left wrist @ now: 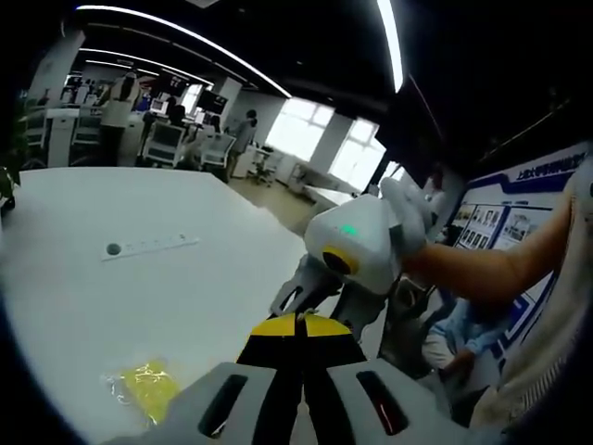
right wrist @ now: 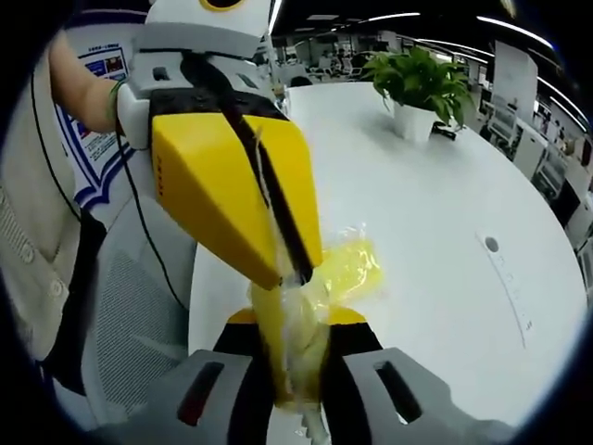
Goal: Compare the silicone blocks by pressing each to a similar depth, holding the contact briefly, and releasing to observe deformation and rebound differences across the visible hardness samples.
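A: Right gripper (right wrist: 295,324), what's it got?

B: It's clamped narrow on the yellow block (right wrist: 296,366). The block is in a clear crinkly bag and stands up between the two jaws at 6 o'clock in the right gripper view. More of the bag spills out toward 1 o'clock onto the desk (right wrist: 435,213).

A: And the left gripper (left wrist: 298,320)?

B: Jaws pressed together in its own view, with no gap and nothing seen between the tips. In the right gripper view it comes in big from 11 o'clock, and its yellow tip touches the bag just above the block. I can't tell whether it actually pinches the plastic.

A: Anything else yellow?

B: In the left gripper view a yellow packet (left wrist: 148,385) lies flat on the desk at 8 o'clock, apart from the jaws. Can't tell if it's the same bag.

A: Other stuff on the desk?

B: There's a white power strip (left wrist: 148,246) at 10 o'clock in the left gripper view. A potted plant (right wrist: 422,83) stands at 1 o'clock in the right gripper view, well apart from the block.

A: Who's holding the right one?

B: A gloved hand (left wrist: 408,209) at 3 o'clock in the left gripper view, out past the desk edge.
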Available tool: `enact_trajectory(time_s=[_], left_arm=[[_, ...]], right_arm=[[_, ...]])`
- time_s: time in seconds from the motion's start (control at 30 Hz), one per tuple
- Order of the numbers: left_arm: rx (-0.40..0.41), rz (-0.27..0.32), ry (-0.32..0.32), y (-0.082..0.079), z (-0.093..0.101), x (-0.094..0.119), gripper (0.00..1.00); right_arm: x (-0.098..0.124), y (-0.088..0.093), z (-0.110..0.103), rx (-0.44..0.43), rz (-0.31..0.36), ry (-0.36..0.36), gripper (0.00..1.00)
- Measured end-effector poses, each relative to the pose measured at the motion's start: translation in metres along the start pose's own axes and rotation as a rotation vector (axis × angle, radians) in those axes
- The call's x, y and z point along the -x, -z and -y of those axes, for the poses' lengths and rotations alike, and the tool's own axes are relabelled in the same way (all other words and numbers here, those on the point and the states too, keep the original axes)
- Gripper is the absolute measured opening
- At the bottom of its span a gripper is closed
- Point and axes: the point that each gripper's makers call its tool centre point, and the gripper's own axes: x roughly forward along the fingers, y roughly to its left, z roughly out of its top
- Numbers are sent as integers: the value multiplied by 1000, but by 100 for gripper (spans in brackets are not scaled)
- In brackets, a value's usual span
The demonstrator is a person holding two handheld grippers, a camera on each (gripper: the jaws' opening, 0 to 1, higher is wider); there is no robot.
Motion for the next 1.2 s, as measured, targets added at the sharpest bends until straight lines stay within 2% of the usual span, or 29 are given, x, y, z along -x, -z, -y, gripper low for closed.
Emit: enact_trajectory(time_s=[0.9, 1.2], left_arm=[[19, -10, -12, 2, -5, -1, 0], [25, -16, -15, 6, -8, 0, 0]], right_arm=[[-4, 1, 2, -20, 4, -12, 15], [-9, 2, 1, 21, 5, -7, 19]])
